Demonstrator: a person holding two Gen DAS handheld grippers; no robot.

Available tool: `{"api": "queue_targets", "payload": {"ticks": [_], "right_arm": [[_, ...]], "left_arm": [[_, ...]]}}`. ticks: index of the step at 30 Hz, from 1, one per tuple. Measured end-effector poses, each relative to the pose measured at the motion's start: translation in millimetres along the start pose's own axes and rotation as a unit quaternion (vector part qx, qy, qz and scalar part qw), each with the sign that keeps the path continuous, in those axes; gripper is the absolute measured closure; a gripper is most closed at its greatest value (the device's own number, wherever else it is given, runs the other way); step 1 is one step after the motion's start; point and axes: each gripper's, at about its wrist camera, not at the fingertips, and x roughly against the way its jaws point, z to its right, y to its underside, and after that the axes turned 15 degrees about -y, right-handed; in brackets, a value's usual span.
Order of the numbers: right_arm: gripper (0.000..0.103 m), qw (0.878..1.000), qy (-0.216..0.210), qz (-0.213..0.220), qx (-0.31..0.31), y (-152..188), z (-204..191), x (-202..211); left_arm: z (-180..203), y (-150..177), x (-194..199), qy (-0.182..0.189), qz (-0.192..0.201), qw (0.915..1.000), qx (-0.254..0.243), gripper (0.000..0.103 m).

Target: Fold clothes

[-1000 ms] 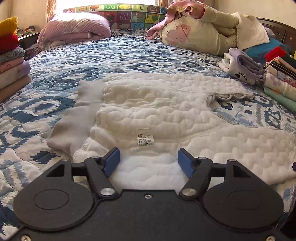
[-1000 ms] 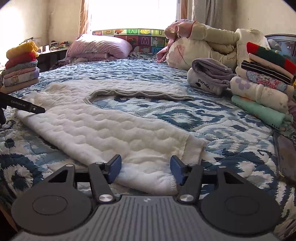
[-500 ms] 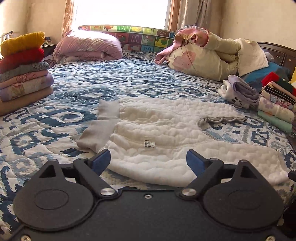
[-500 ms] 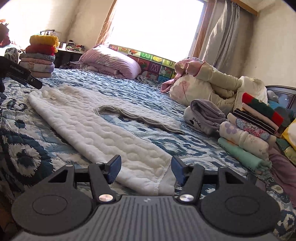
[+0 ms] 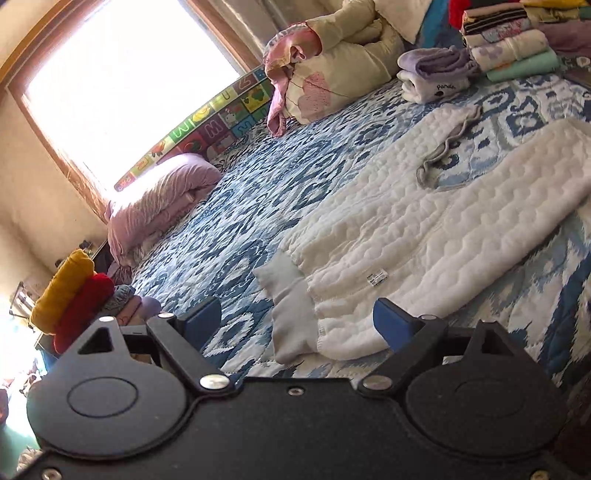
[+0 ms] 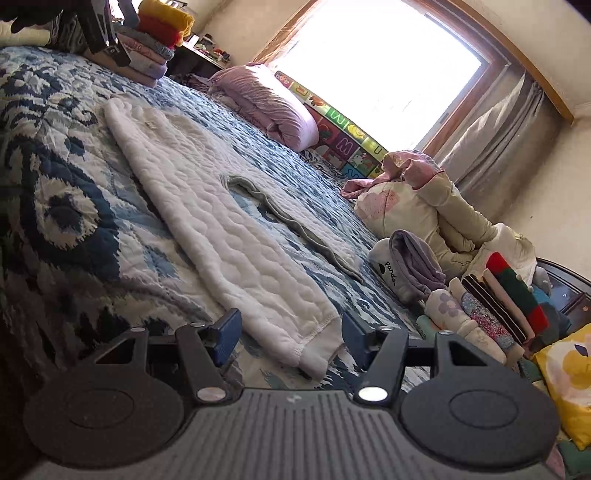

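White quilted trousers (image 5: 436, 236) lie spread flat on the blue patterned bedspread (image 5: 258, 192), both legs running away from the grey waistband (image 5: 291, 314). My left gripper (image 5: 297, 325) hovers just short of the waistband, tilted, jaws wide open, and the pads touch no cloth. In the right wrist view the near trouser leg (image 6: 221, 229) ends in a stitched hem (image 6: 314, 343). That hem lies between the fingers of my right gripper (image 6: 291, 338), which stands open, pads clear of the fabric. The left gripper (image 6: 103, 33) shows at that view's top left.
Folded clothes are stacked at the bed's left side (image 5: 74, 291) and right side (image 6: 491, 306). A grey folded "panda" garment (image 6: 406, 266), a cream and pink bundle of bedding (image 6: 424, 206) and a lilac pillow (image 6: 269, 107) lie beyond the trousers, below the bright window.
Both cameras have rolled, so the bed now looks tilted. My left gripper lifted back off the waistband and its jaws widened. My right gripper drew back slightly from the hem.
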Motion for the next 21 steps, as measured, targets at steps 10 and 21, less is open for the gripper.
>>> {"api": "queue_targets", "payload": {"ticks": [10, 21], "right_arm": [[0.044, 0.999, 0.003, -0.036, 0.041, 24, -9, -11], [0.053, 0.997, 0.016, -0.026, 0.067, 19, -2, -36]], "left_arm": [[39, 34, -18, 0.011, 0.004, 0.9929, -0.118, 0.024], [61, 49, -36, -0.001, 0.051, 0.9818, -0.183, 0.055]]}}
